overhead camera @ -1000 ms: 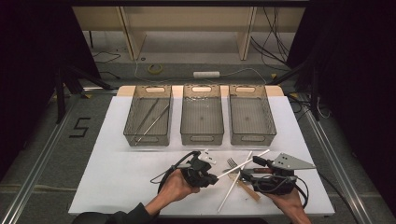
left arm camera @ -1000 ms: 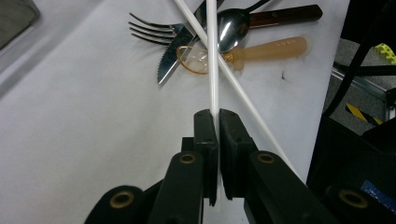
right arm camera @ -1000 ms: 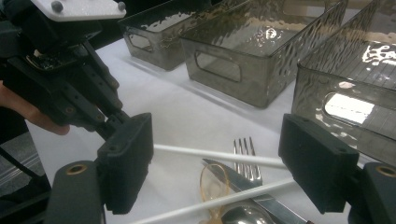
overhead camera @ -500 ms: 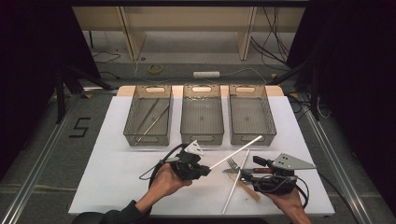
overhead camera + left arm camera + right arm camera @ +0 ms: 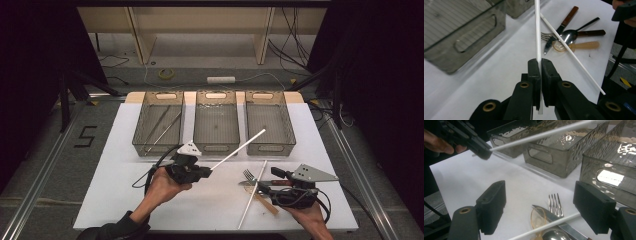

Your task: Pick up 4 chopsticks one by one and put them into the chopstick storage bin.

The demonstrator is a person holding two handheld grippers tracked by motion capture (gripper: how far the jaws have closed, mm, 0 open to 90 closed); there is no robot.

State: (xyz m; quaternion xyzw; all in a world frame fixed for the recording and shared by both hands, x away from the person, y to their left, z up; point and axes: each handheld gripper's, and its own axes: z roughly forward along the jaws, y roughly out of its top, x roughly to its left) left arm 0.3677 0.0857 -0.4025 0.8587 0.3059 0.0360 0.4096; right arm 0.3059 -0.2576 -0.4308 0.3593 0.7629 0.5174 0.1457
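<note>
High view: the left gripper (image 5: pixel 207 171) is pinching one end of a white stick (image 5: pixel 239 148), its jaws squeezed tight on it, and is holding it off the table so that the stick is slanting up and away toward the right bin (image 5: pixel 270 147). Left gripper view is showing the same white stick (image 5: pixel 538 32) running straight out from between the closed black jaws, with a short stub poking out behind them. A second white stick (image 5: pixel 253 193) is lying flat on the white table (image 5: pixel 115 185), crossing a small heap of cutlery: a fork (image 5: pixel 248 175), a knife (image 5: pixel 560 30), a metal spoon (image 5: pixel 570 35) and a pale plastic spoon (image 5: pixel 579 45). The right gripper (image 5: pixel 265 187) is resting just beside that heap, its jaws standing wide apart and gripping nothing; in the right gripper view the fork (image 5: pixel 555 204) and the lying stick (image 5: pixel 549 225) are sitting between its two pads without touching them. Three clear bins are standing in a row at the far side of the table, and the left bin (image 5: pixel 145 148) is holding long thin rods (image 5: pixel 162 131).
</note>
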